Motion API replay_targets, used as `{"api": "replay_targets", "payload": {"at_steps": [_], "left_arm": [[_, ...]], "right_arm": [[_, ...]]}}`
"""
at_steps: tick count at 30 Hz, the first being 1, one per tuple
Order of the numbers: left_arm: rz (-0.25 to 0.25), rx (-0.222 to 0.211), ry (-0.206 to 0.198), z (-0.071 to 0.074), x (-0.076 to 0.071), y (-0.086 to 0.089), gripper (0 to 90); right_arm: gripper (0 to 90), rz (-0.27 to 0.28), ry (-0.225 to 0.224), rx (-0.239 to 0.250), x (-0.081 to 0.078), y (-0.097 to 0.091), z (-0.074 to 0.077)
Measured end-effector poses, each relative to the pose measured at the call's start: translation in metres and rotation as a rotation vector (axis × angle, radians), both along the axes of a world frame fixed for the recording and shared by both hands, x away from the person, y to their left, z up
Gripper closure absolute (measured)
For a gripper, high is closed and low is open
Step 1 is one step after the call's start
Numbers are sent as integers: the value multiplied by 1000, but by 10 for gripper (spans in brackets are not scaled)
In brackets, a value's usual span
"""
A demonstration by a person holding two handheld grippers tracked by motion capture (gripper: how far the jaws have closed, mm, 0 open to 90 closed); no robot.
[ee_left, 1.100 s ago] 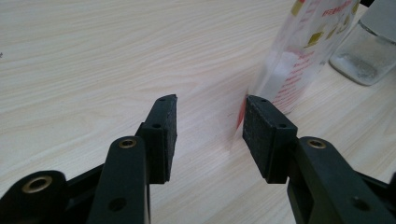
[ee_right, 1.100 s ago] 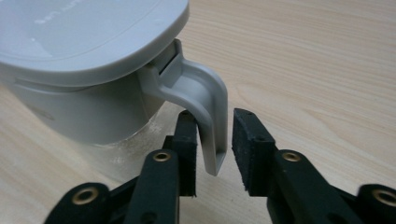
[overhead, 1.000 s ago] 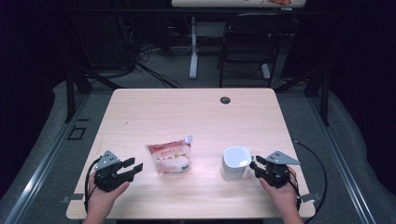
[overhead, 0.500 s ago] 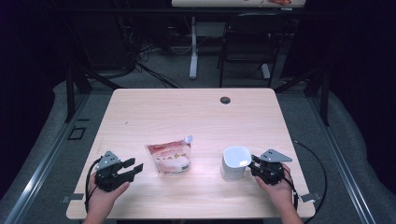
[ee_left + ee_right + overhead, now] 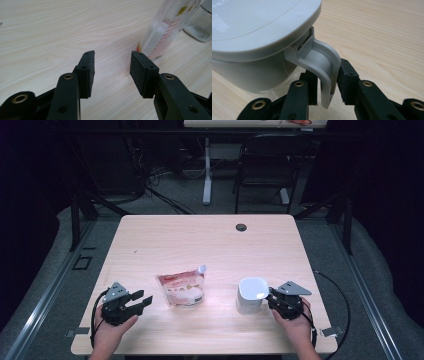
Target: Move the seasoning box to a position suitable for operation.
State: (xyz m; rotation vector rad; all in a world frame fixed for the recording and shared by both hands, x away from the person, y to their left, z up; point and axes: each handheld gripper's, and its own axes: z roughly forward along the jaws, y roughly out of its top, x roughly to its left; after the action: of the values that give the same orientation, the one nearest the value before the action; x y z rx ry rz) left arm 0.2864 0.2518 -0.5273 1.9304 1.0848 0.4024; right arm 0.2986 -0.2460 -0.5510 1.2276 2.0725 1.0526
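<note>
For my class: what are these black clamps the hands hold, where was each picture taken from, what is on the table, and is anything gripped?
A person holds a hand-held clamp with two black jaws in each hand. One camera looks down from above; the other two ride on the clamps and look along their jaws. On the wooden table lie a spouted pouch and a white lidded container with a handle. The left gripper is open, its jaws apart with only bare table between them, the pouch just beyond. The right gripper has just been closing its jaws; the handle stands between them and the pads seem to touch it.
</note>
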Motion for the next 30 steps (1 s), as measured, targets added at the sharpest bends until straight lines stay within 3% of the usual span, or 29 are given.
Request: {"api": "replay_targets", "payload": {"at_steps": [5, 12, 30], "left_arm": [[-3, 2, 4, -3, 0, 1, 552], [-9, 6, 6, -6, 0, 0, 550], [-10, 6, 13, -9, 0, 3, 547]], "right_arm": [[715, 13, -1, -5, -5, 6, 0], [715, 79, 3, -25, -9, 18, 1], [716, 178, 2, -37, -16, 36, 2]]}}
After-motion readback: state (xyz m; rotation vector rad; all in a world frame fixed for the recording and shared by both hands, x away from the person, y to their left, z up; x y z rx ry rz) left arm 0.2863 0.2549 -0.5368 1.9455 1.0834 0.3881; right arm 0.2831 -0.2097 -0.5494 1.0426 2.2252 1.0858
